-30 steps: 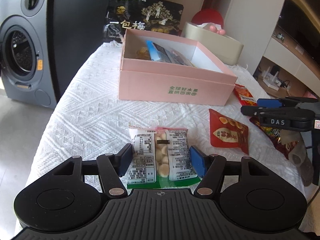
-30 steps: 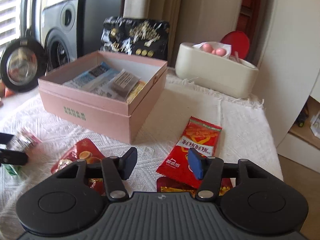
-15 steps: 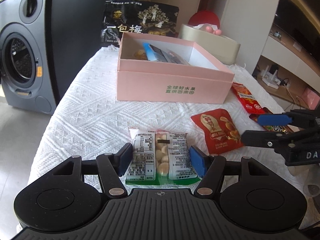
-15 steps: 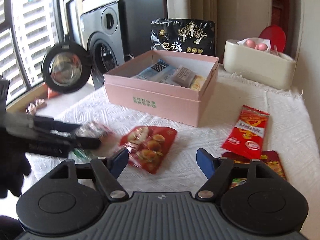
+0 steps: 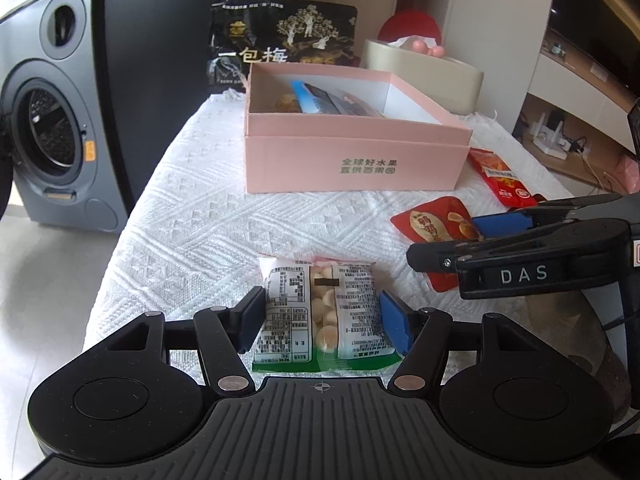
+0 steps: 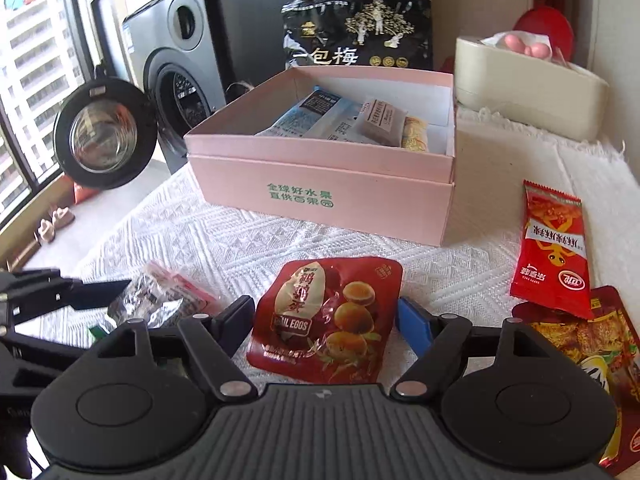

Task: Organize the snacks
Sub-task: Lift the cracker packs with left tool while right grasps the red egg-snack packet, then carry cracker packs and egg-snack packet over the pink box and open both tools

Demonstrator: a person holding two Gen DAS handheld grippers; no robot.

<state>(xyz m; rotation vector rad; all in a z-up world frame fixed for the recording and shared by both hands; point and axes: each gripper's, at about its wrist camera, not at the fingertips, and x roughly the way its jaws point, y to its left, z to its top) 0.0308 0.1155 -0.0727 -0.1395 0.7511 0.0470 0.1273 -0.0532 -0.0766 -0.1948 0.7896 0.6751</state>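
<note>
My left gripper (image 5: 323, 322) is open, its jaws on either side of a white and green biscuit packet (image 5: 320, 316) lying on the white tablecloth. My right gripper (image 6: 326, 322) is open around a red quail-egg pouch (image 6: 332, 320) flat on the cloth; it also shows in the left wrist view (image 5: 436, 228). A pink open box (image 6: 320, 184) behind them holds several snack packets (image 6: 344, 120). A long red sachet (image 6: 554, 248) lies to the right, overlapping another red pouch (image 6: 592, 336).
A big black snack bag (image 6: 360, 36) stands behind the box, a cream tissue holder (image 6: 528, 80) at the back right. A washing machine (image 5: 52, 132) with its door open stands left of the table. The tablecloth edge (image 5: 120, 248) drops off on the left.
My right gripper has swung left and come down around the quail-egg pouch. My left gripper has stayed open around the biscuit packet.
</note>
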